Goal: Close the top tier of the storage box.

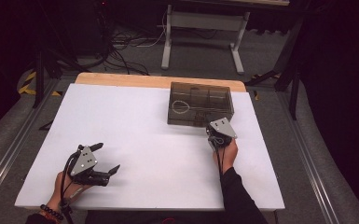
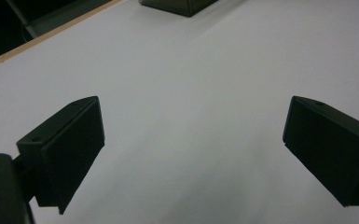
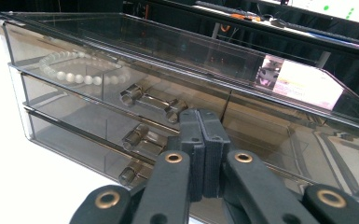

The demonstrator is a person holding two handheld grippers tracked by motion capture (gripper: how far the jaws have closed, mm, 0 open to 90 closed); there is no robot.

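I take the smoky, see-through plastic drawer box [image 1: 200, 103] as my landmark; it stands on the white table top [image 1: 135, 140], toward the far edge and to the right of the middle. In the right gripper view I see its stacked drawers, each with a clear bar handle [image 3: 151, 101], and a bracelet of pale round beads [image 3: 74, 74] lying in the top drawer, toward the left end of the box. In the high view that bracelet shows as a pale ring [image 1: 181, 106] inside the left half of the box.

My right gripper [image 1: 217, 135] sits just at the near right corner of the box, its tip up against the front face; I cannot tell whether it touches. Its two black jaws are pressed flat together with nothing between them, level with the middle drawer's front [image 3: 200, 154].

My left gripper [image 1: 105, 158] rests well apart from the box, near the front left part of the table. Its jaws stand wide apart [image 2: 193, 154] over bare white surface, holding nothing.
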